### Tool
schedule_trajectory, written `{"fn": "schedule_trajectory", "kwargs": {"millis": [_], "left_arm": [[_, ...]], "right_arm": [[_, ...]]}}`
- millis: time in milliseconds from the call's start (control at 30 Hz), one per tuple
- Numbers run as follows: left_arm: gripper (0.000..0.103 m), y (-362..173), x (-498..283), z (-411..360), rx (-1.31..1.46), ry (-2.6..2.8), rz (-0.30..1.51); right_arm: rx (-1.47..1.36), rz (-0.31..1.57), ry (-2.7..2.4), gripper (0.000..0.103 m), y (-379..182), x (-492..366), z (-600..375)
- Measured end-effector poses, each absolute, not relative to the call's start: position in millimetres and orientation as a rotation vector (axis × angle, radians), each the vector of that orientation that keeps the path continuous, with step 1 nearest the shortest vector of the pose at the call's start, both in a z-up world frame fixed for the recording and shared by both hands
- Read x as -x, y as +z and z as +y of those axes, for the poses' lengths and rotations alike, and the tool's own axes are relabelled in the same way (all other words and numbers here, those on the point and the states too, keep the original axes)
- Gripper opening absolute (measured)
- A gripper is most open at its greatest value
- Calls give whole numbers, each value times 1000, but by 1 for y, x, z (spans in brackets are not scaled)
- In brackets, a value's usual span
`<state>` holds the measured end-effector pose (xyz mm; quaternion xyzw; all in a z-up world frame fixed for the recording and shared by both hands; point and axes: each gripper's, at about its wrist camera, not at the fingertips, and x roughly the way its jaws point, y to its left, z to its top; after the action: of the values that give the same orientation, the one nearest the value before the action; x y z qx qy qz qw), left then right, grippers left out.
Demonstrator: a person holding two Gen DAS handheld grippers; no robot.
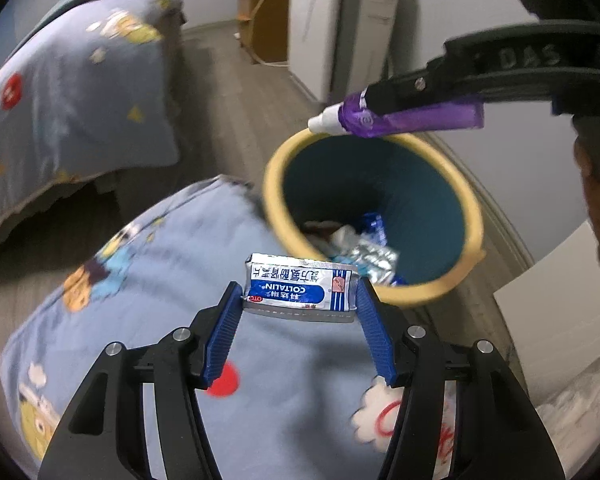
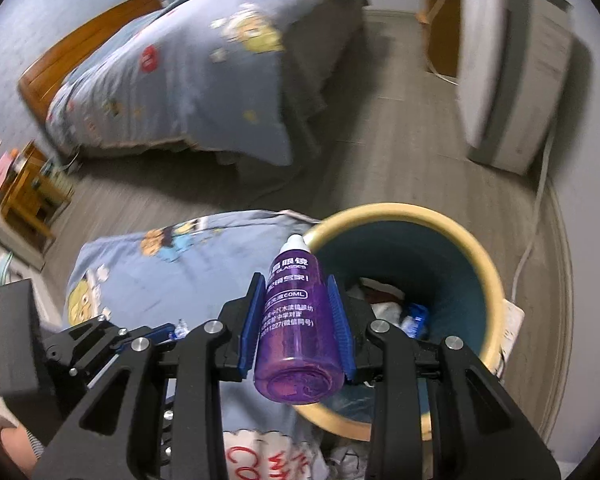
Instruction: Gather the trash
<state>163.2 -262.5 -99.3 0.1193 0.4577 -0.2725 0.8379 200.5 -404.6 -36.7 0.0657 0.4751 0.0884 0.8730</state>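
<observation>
My left gripper (image 1: 299, 294) is shut on a blue and white medicine packet (image 1: 300, 286), held above the patterned bedspread (image 1: 148, 280) just short of the bin. The bin (image 1: 466, 200) has a yellow rim and teal inside, with several wrappers and foil blister packs (image 1: 370, 258) at its bottom. My right gripper (image 2: 296, 300) is shut on a purple bottle (image 2: 296, 332) with a white cap, its tip over the bin's near rim (image 2: 496, 280). In the left wrist view the purple bottle (image 1: 420, 118) hangs over the bin's far rim, in the right gripper (image 1: 364, 110).
A second bed (image 2: 204, 72) with the same bedspread stands across the grey wood floor. A white appliance (image 1: 340, 28) and a wooden cabinet (image 1: 262, 12) stand against the far wall. A small wooden stand (image 2: 28, 188) sits at left. A white cable (image 2: 536, 216) runs along the wall.
</observation>
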Motion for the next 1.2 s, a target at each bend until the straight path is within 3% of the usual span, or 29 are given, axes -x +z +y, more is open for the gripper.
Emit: {"fn": "schedule_trajectory", "kwargs": {"millis": [533, 633, 667, 700, 733, 933, 1100, 1200], "left_arm": [[60, -134, -198, -345, -331, -660, 1001], [67, -140, -203, -350, -335, -667, 993], [75, -141, -205, -350, -326, -666, 989], [77, -142, -205, -349, -317, -673, 988], [77, -144, -205, -348, -313, -677, 991], [80, -146, -202, -339, -328, -670, 1000], [89, -124, -188, -317, -298, -658, 988], [94, -105, -176, -305, -288, -647, 979]], "right_arm": [[-277, 1110, 7, 32, -103, -220, -489], [-284, 1107, -4, 33, -109, -224, -490], [-302, 1104, -4, 35, -111, -225, -491], [-327, 1092, 1, 45, -112, -226, -492], [-337, 1089, 0, 48, -112, -227, -493], [-318, 1078, -4, 50, -105, -226, -491], [-283, 1074, -9, 53, -89, -213, -486], [-306, 1062, -8, 67, -70, -193, -481]]}}
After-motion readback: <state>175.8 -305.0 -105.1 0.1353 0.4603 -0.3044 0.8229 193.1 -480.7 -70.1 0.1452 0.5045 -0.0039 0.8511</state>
